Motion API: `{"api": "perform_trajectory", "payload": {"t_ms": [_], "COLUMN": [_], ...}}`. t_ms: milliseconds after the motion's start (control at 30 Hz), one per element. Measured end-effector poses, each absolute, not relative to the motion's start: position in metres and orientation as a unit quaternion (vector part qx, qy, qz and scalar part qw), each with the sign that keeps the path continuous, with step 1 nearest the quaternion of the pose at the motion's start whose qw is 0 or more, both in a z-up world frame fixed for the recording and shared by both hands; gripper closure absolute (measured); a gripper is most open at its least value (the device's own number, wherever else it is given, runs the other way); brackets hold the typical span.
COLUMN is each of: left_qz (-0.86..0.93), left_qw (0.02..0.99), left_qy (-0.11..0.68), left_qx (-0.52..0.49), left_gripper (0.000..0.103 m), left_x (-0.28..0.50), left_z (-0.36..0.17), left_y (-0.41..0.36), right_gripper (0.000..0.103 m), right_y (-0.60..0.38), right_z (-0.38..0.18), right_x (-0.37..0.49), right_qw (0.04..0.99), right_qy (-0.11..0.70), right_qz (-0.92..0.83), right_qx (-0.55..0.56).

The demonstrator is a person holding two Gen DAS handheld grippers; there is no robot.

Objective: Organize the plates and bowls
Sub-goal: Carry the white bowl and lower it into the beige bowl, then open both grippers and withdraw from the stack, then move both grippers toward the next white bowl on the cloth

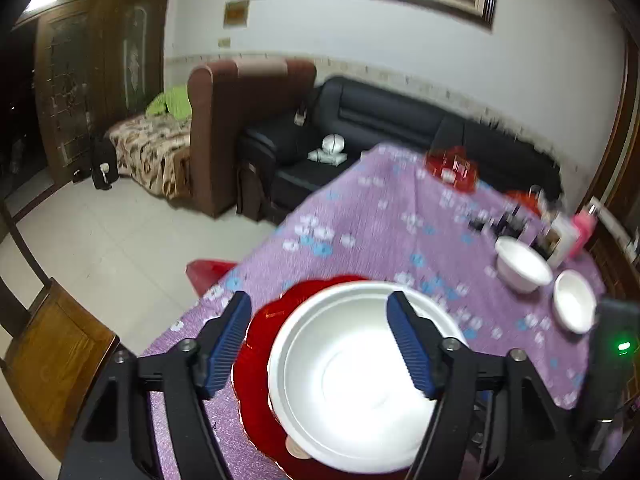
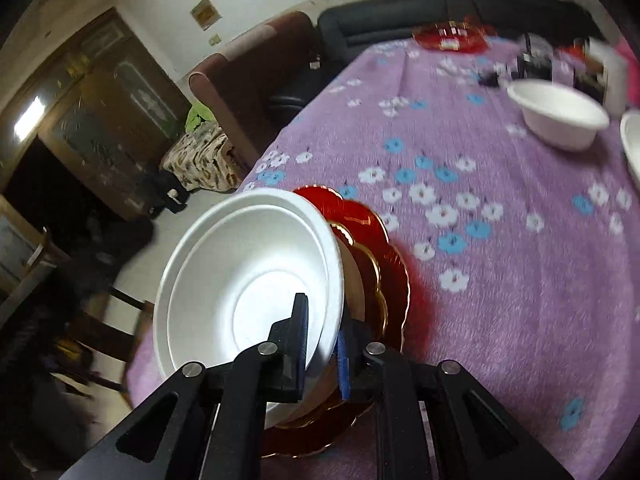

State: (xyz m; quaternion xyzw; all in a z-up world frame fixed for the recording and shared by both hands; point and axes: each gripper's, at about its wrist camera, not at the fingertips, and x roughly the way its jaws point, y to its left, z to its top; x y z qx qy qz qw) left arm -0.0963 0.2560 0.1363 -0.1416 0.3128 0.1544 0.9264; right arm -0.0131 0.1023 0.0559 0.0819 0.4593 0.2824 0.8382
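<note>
A large white bowl (image 1: 352, 380) rests on a red scalloped plate (image 1: 256, 344) near the table's front-left corner. My left gripper (image 1: 320, 344) is open, its blue-padded fingers astride and above the bowl, touching nothing. My right gripper (image 2: 322, 344) is shut on the white bowl's (image 2: 248, 280) near rim, one finger inside and one outside, the bowl tilted over the red plate (image 2: 384, 264). Two smaller white bowls stand at the far right, one (image 1: 524, 264) behind the other (image 1: 574, 300). They also show in the right wrist view, the far one (image 2: 560, 114) whole and the near one (image 2: 632, 140) cut off.
The table has a purple flowered cloth (image 1: 400, 220). A red glass dish (image 1: 452, 168) and several bottles and boxes (image 1: 560, 232) stand at its far side. A wooden chair (image 1: 52, 356) is at the left, a red stool (image 1: 208, 272) by the table edge, sofas behind.
</note>
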Motion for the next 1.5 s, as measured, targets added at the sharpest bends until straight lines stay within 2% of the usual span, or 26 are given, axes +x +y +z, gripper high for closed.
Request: {"api": "perform_trajectory", "payload": {"t_ms": [100, 200, 233, 300, 467, 1067, 1500], "left_qz": [0.153, 0.153, 0.153, 0.155, 0.17, 0.135, 0.123], "left_qw": [0.938, 0.945, 0.947, 0.951, 0.961, 0.949, 0.94], "left_qy": [0.275, 0.248, 0.24, 0.228, 0.197, 0.27, 0.306], "left_qx": [-0.147, -0.148, -0.146, -0.14, -0.093, 0.086, 0.088], "left_gripper": [0.022, 0.02, 0.02, 0.013, 0.006, 0.005, 0.005], "left_x": [-0.115, -0.13, -0.134, -0.139, -0.143, -0.083, -0.06], "left_z": [0.151, 0.163, 0.167, 0.174, 0.181, 0.145, 0.123], "left_y": [0.251, 0.243, 0.239, 0.229, 0.192, 0.048, 0.038], "right_gripper": [0.076, 0.06, 0.058, 0.049, 0.039, 0.038, 0.038], "right_y": [0.091, 0.078, 0.073, 0.051, 0.02, -0.098, -0.096], "right_z": [0.068, 0.082, 0.088, 0.108, 0.122, 0.059, 0.053], "right_x": [-0.018, -0.023, -0.026, -0.036, -0.046, -0.001, 0.001], "right_qw": [0.849, 0.86, 0.866, 0.89, 0.916, 0.937, 0.932], "right_qy": [0.431, 0.405, 0.394, 0.35, 0.305, 0.308, 0.321], "right_qz": [0.292, 0.292, 0.29, 0.276, 0.244, 0.121, 0.121], "right_qx": [0.095, 0.104, 0.104, 0.097, 0.087, 0.115, 0.115]}}
